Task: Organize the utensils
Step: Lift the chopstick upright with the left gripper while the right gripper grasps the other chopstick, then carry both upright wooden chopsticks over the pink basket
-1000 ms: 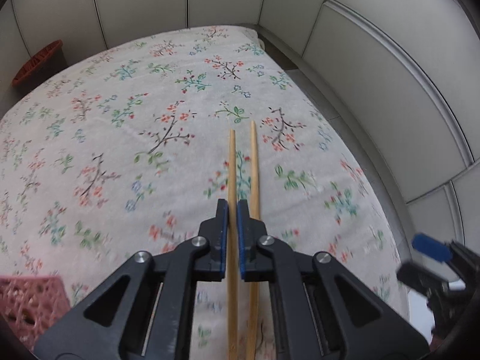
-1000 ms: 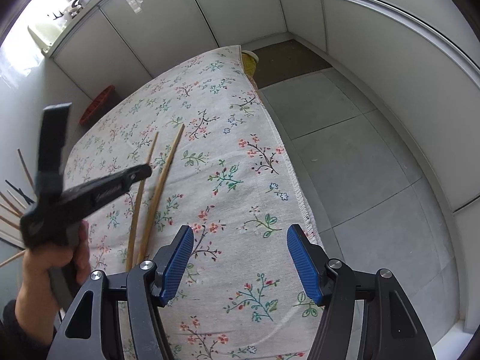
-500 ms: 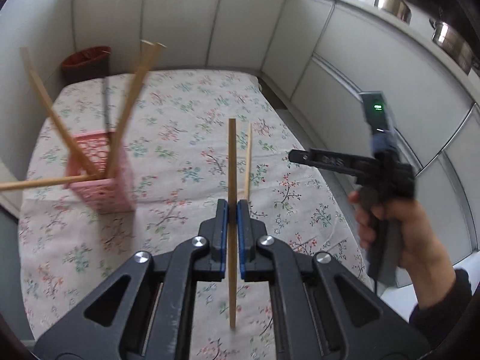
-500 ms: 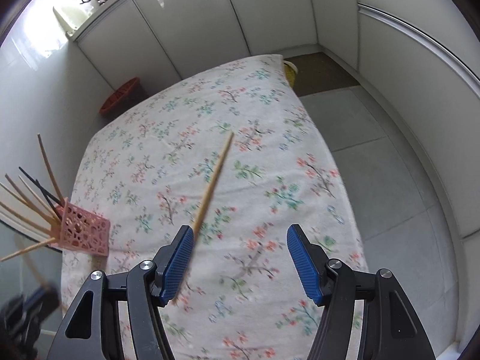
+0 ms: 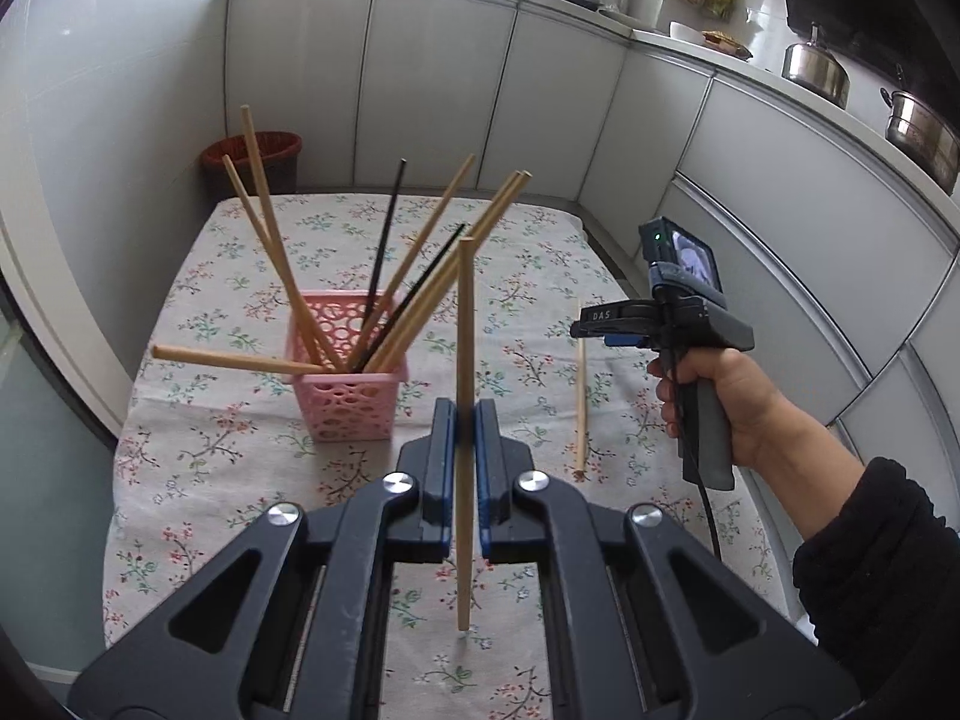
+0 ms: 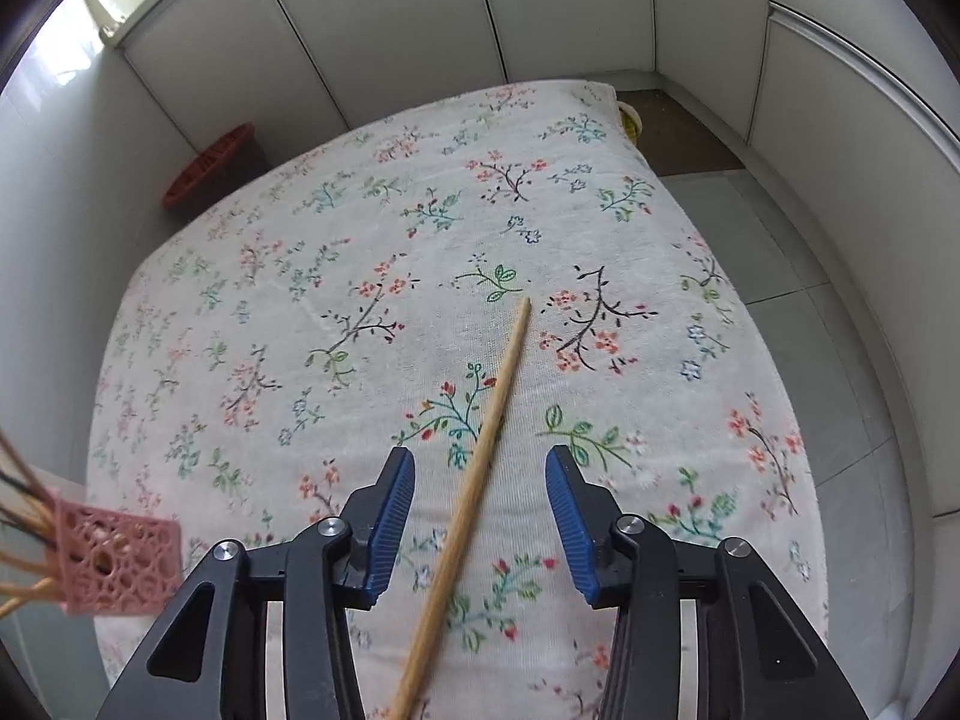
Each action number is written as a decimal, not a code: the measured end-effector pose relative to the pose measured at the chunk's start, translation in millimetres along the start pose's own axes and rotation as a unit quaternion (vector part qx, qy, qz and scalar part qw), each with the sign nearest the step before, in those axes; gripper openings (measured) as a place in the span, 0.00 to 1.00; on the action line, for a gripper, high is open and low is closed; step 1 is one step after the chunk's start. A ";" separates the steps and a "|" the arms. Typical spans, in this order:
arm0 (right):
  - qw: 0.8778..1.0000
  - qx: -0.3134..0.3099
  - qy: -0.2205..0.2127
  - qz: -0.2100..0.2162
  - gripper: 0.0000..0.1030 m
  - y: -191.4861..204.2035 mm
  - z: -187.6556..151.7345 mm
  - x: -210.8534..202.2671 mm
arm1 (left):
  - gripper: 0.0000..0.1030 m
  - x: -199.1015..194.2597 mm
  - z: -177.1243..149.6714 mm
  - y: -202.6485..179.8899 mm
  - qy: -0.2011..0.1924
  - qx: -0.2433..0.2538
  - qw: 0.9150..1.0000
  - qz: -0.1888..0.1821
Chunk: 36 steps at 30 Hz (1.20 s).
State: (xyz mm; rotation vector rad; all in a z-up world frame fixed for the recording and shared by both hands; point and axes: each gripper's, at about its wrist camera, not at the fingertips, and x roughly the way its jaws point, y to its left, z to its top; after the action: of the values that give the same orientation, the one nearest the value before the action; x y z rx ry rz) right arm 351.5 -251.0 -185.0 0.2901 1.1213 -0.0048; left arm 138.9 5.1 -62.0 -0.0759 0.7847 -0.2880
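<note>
My left gripper is shut on a wooden chopstick, held up in the air just right of a pink perforated basket. That basket holds several wooden and black chopsticks. A second wooden chopstick lies flat on the flowered tablecloth and runs between the blue pads of my right gripper. Those jaws are closing, and a gap shows on both sides of the stick. In the left wrist view the right gripper hovers over the same chopstick. The basket sits at the lower left of the right wrist view.
A red bin stands on the floor beyond the table's far left corner. White cabinets ring the table, with pots on the counter. Grey floor tiles lie beyond the table's right edge. A person's hand grips the right tool.
The left gripper lifted one chopstick off the table and swung over to the basket. The right gripper moved over the remaining chopstick and its jaws narrowed around it.
</note>
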 end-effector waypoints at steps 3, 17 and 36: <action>1.000 0.011 0.021 -0.017 0.32 1.6 -0.7 17.5 | 0.07 -2.8 0.7 4.8 -0.002 -0.003 1.000 -0.001; 0.998 -0.029 -0.039 -0.041 0.07 19.4 -49.8 -47.6 | 0.07 -19.2 2.1 2.3 -0.022 -0.015 1.000 -0.013; 0.976 -0.052 -0.206 0.036 0.07 38.2 -122.0 -229.7 | 0.07 -61.0 2.4 7.4 -0.092 -0.013 0.996 0.001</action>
State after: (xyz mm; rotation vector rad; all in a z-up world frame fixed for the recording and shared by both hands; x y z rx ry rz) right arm 148.3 -218.4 -21.3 0.2222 0.6955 0.0548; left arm 101.4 29.3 -19.8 -0.1240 0.6057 -0.2657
